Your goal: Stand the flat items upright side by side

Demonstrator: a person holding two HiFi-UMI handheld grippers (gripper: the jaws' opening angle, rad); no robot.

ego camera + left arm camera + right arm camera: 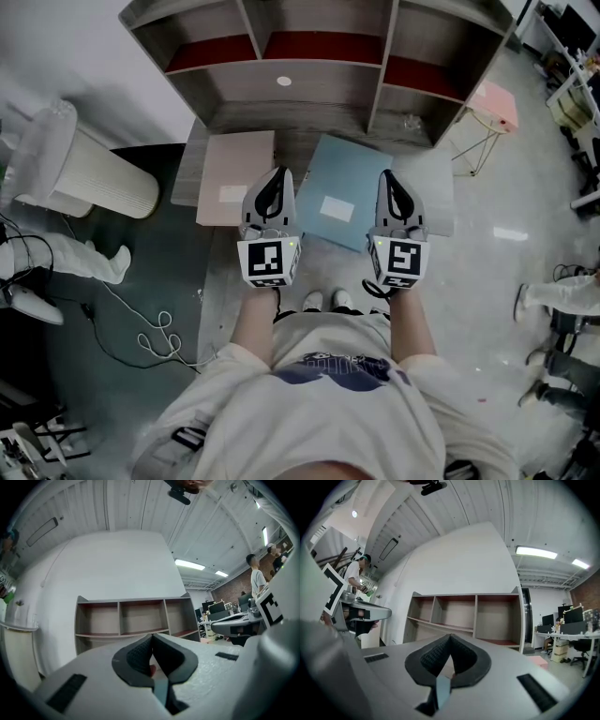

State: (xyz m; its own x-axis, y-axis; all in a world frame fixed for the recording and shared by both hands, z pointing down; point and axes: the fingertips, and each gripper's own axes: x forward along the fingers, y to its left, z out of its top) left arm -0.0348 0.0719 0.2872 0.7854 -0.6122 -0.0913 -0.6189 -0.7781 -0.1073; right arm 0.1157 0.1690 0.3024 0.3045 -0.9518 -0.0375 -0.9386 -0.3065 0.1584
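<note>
A pink flat item [232, 178] and a blue flat item [337, 195] lie face up on a low grey table [429, 192], in front of an empty three-bay shelf unit [309, 80]. My left gripper [276, 174] is held level above the pink item's right edge. Level too, my right gripper [389, 177] hovers over the blue item's right edge. Both are shut with nothing between the jaws. In the left gripper view the closed left gripper [152, 637] points at the shelf unit [133, 618]. The right gripper view has the closed right gripper [450, 637] facing the shelf unit [464, 616].
A white cylindrical appliance [89, 169] stands on the floor at the left, with a cable [159, 336] trailing near it. A small pink side table [494, 108] sits to the right of the shelf unit. A person's legs [562, 298] show at the right edge.
</note>
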